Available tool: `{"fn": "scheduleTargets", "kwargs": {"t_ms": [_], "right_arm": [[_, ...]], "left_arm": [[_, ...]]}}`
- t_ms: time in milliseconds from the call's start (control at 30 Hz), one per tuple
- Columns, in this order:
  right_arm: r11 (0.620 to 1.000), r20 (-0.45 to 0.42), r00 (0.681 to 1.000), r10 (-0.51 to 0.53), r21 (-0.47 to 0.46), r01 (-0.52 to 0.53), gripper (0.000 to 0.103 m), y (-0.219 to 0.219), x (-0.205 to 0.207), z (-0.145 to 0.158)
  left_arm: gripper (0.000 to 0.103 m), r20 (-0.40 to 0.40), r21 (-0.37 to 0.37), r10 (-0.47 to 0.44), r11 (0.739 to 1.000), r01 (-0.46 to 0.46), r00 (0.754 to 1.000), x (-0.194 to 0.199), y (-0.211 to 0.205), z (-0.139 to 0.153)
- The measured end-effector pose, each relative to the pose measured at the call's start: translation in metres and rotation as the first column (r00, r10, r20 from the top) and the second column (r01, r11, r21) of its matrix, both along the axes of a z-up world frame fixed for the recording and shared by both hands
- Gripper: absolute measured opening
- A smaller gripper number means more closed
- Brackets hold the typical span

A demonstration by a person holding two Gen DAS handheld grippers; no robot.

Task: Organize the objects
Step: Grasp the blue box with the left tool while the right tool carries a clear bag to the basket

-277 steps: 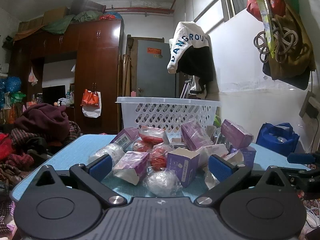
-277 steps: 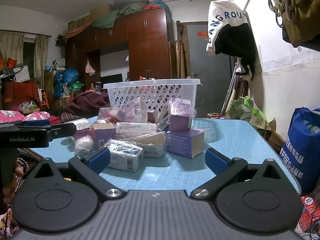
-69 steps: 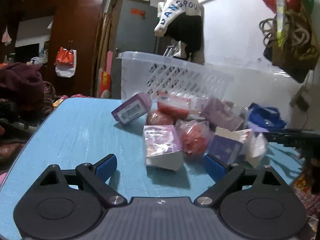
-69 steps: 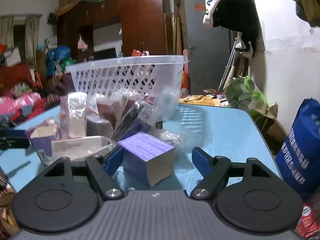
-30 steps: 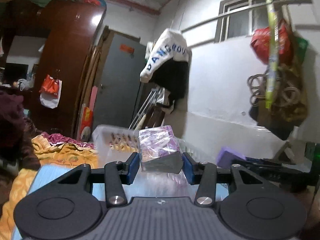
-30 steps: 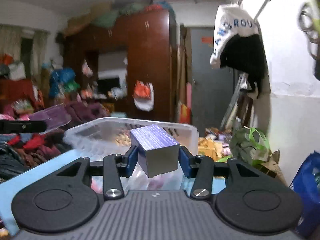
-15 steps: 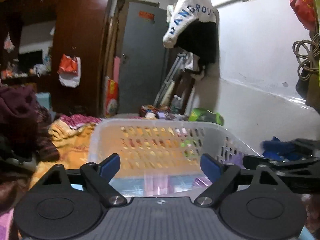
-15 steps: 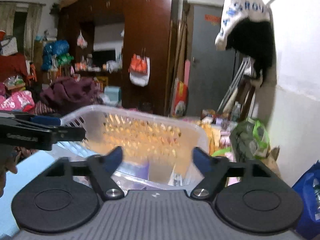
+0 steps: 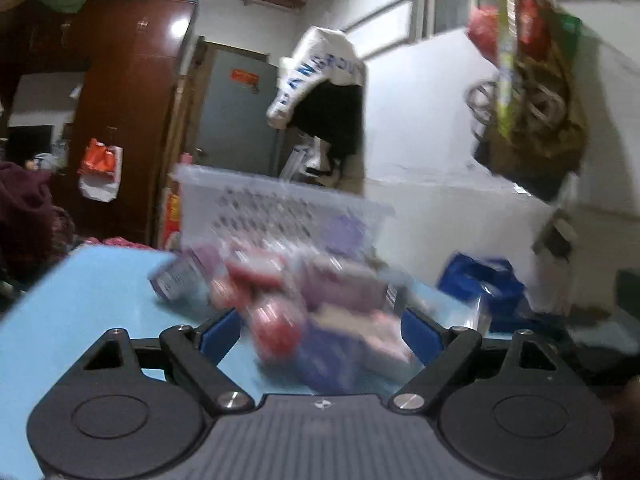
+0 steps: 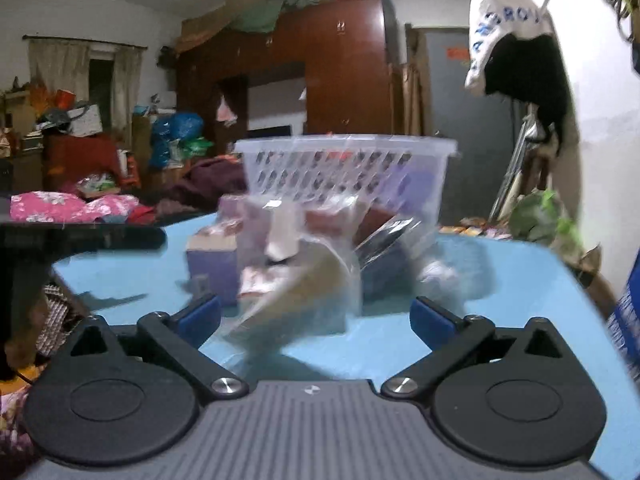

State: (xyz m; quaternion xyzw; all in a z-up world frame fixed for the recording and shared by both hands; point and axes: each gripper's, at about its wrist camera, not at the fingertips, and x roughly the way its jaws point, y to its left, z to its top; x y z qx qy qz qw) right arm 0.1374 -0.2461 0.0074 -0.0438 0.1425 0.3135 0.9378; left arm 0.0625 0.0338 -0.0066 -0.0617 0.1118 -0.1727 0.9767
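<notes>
A white plastic basket (image 9: 280, 208) stands at the far side of the blue table (image 9: 88, 292); it also shows in the right wrist view (image 10: 344, 168), with purple shapes showing through its holes. A blurred heap of purple boxes (image 9: 352, 284) and red packets (image 9: 276, 328) lies before it. My left gripper (image 9: 320, 332) is open and empty, low over the near packets. My right gripper (image 10: 316, 316) is open and empty, just before a clear wrapped packet (image 10: 304, 288) and a purple box (image 10: 216, 260).
The left gripper's black body (image 10: 80, 240) reaches in from the left in the right wrist view. A blue bag (image 9: 480, 284) stands beyond the table's right edge. A wall with hanging bags (image 9: 532, 92) is on the right, wardrobes behind.
Both grippers have dropped from over the basket back to the heap on the table. They stay open; the boxes they held a second ago are gone from the jaws.
</notes>
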Motion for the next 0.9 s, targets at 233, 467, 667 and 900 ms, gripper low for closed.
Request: {"fn": "scheduleTargets", "kwargs": {"t_ms": [233, 467, 667, 900], "right_arm": [[1.000, -0.024, 1.000, -0.015, -0.017, 0.015, 0.062, 0.001, 0.008, -0.005], [1.000, 0.000, 1.000, -0.018, -0.018, 0.018, 0.055, -0.004, -0.014, -0.018], [0.999, 0.033, 0.999, -0.031, -0.030, 0.032, 0.042, -0.013, -0.028, -0.020], [0.998, 0.060, 0.997, -0.046, -0.044, 0.049, 0.042, -0.020, -0.033, -0.014]], "left_arm": [[0.090, 0.005, 0.116, 0.009, 0.993, -0.010, 1.000, 0.012, -0.026, -0.004], [0.087, 0.018, 0.148, 0.047, 0.988, -0.049, 0.999, 0.014, -0.038, -0.015], [0.049, 0.033, 0.157, 0.039, 0.987, -0.044, 0.999, 0.011, -0.040, -0.018], [0.047, 0.083, 0.126, 0.036, 0.991, -0.046, 0.996, -0.007, -0.029, -0.016]]}}
